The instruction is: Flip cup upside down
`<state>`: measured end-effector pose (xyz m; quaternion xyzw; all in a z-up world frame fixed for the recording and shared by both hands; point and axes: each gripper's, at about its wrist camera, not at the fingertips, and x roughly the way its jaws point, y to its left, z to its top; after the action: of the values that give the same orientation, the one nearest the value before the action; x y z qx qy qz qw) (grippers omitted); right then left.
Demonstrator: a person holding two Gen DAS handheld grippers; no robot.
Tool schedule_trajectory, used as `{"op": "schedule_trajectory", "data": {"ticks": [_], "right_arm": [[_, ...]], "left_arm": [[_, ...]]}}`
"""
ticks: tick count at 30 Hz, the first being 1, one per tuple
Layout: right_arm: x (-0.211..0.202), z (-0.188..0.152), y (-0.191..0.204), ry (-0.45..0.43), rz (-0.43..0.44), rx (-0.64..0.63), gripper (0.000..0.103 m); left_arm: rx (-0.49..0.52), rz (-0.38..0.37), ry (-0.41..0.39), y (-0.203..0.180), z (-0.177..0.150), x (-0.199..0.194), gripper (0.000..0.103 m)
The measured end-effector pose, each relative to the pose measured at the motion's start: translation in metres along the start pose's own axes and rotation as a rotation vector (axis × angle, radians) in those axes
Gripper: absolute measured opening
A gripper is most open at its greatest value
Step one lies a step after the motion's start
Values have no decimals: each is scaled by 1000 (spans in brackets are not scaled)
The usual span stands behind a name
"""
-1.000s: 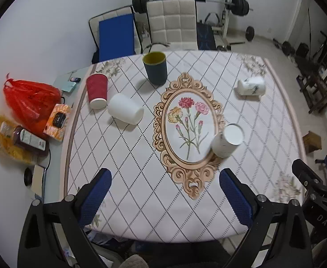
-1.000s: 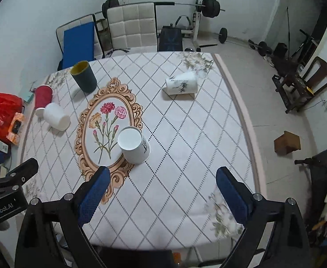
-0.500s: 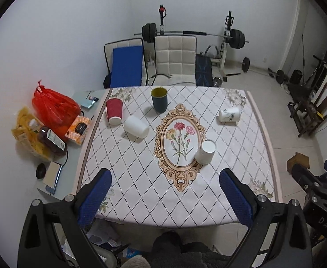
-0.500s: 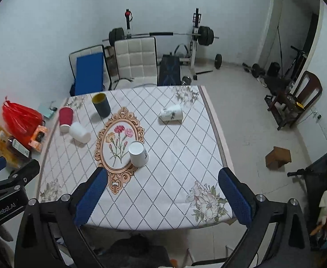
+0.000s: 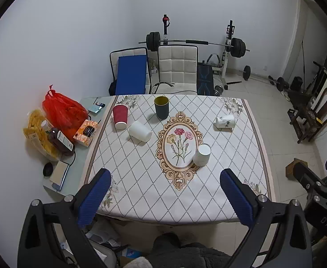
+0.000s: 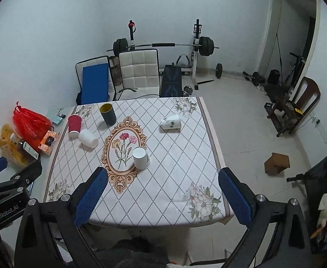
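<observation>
White paper cup [image 5: 201, 154] [image 6: 141, 158] sits inverted, flat base up, at the right edge of the oval flower print [image 5: 179, 144] on the desk [image 5: 237, 147], near the desk's centre. Bare cloth all around it on the right and near sides; nothing touching it.

Other cups:
- printed white cup [image 5: 225, 121] [image 6: 170, 123] on its side, toward the far right corner, close to the right edge
- plain white cup [image 5: 140, 130] [image 6: 88, 138] on its side, left part of desk
- red cup [image 5: 120, 116] [image 6: 74, 122] inverted, just beside the plain white one, near the left edge
- dark cup [image 5: 161, 107] [image 6: 107, 114] upright, yellow inside, near the far edge

All well apart from the task cup.

Left tool [image 5: 165, 197] and right tool [image 6: 162, 197]: both spread wide, blue pads holding nothing, held back off the near desk edge and above it. Left tool's body shows at lower left of the right view, right tool's body at lower right of the left view, so they're side by side.

Left of the cloth: strip of bare desk with red plastic bag [image 5: 63, 111], orange box [image 5: 85, 130], bottle [image 5: 61, 139], snack bag [image 5: 39, 132], notebook [image 5: 59, 174]. Right of desk: open floor, small brown box [image 6: 277, 163] on it. Behind the far edge: white chair [image 5: 178, 69], blue-backed chair [image 5: 131, 74], barbell rack [image 5: 197, 44].
</observation>
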<state>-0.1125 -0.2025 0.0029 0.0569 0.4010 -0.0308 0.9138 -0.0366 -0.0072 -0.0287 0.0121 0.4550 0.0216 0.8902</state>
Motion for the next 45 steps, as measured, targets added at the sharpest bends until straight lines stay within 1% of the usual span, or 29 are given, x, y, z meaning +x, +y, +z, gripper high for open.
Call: {"op": "schedule_trajectory", "data": {"ticks": [8, 25, 45], "right_arm": [[6, 13, -8, 3, 8, -3, 101], [2, 17, -21, -7, -6, -14, 101], [-3, 14, -14, -20, 3, 6, 101]], "left_arm": [[-9, -2, 2, -2, -3, -2, 100], [-1, -4, -11, -5, -5, -16, 100], [1, 7, -29, 0, -2, -28, 100]]}}
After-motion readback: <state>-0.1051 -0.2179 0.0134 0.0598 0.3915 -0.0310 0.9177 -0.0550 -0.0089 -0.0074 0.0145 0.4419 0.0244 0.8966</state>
